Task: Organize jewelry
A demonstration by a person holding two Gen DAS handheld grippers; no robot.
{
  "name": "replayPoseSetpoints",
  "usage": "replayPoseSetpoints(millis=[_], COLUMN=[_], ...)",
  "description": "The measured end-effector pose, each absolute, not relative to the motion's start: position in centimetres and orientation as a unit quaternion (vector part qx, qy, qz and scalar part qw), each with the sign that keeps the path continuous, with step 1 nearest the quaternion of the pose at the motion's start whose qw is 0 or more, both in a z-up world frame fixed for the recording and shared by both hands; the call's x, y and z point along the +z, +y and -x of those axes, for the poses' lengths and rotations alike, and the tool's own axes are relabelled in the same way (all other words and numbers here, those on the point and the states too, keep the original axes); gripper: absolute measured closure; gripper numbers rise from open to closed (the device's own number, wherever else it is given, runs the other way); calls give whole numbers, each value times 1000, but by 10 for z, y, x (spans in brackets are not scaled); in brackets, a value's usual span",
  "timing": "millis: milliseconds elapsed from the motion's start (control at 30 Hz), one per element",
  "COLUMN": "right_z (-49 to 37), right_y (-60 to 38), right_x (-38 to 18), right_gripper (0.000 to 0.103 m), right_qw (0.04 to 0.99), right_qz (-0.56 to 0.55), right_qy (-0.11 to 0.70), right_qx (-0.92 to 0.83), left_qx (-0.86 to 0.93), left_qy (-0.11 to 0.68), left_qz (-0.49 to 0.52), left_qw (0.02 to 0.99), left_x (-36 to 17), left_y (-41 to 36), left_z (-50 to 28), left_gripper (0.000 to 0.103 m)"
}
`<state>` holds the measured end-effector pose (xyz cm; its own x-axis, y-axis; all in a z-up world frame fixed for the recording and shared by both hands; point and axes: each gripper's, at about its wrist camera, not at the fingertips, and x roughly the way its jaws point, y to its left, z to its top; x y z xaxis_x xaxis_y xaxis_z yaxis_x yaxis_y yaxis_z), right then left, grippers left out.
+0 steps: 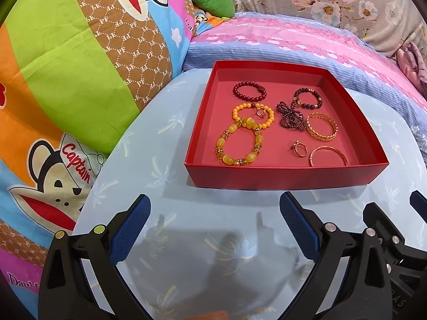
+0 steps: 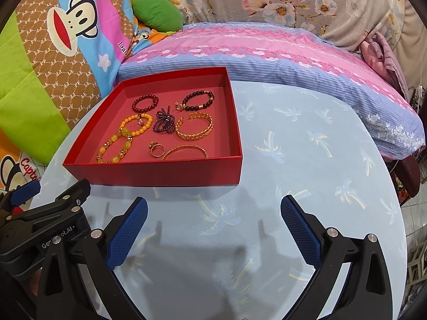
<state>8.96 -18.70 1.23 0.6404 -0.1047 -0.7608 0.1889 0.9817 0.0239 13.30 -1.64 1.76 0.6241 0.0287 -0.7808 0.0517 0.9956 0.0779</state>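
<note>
A shallow red box (image 1: 280, 177) (image 2: 160, 172) sits on a round glass table and holds several pieces of jewelry. Inside lie a dark red bead bracelet (image 1: 249, 91) (image 2: 145, 103), a black bead bracelet (image 1: 307, 98) (image 2: 198, 100), a small yellow bead bracelet (image 1: 253, 117) (image 2: 136, 125), a large amber bead bracelet (image 1: 238, 145) (image 2: 114, 146), a tangled purple bead strand (image 1: 289, 117) (image 2: 163, 122), a gold chain cuff (image 1: 321, 127) (image 2: 196, 127), a gold ring (image 1: 299, 148) (image 2: 156, 149) and a thin gold bangle (image 1: 328, 156) (image 2: 185, 152). My left gripper (image 1: 214, 205) and right gripper (image 2: 213, 205) hover open and empty just short of the box's near wall.
The round table (image 2: 307, 146) carries a light blue palm-print cloth under glass. Cartoon-print bedding (image 1: 66, 80) crowds its left side; a pink and blue pillow (image 2: 267, 50) and a green cushion (image 2: 157, 13) lie behind. Bare tabletop lies right of the box.
</note>
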Motion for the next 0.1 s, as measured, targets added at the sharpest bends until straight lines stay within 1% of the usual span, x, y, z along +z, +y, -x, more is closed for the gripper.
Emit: replayPoseSetpoints(millis=[100], right_z=[-90], right_y=[-186], right_x=[13], right_gripper=[7], right_qw=[904], right_qz=[-51], right_qy=[416], right_qx=[-81], left_qx=[-6], left_qy=[433], left_qz=[-46], left_qw=[900], left_x=[17], left_y=[-16], left_z=[-133], left_gripper=[10])
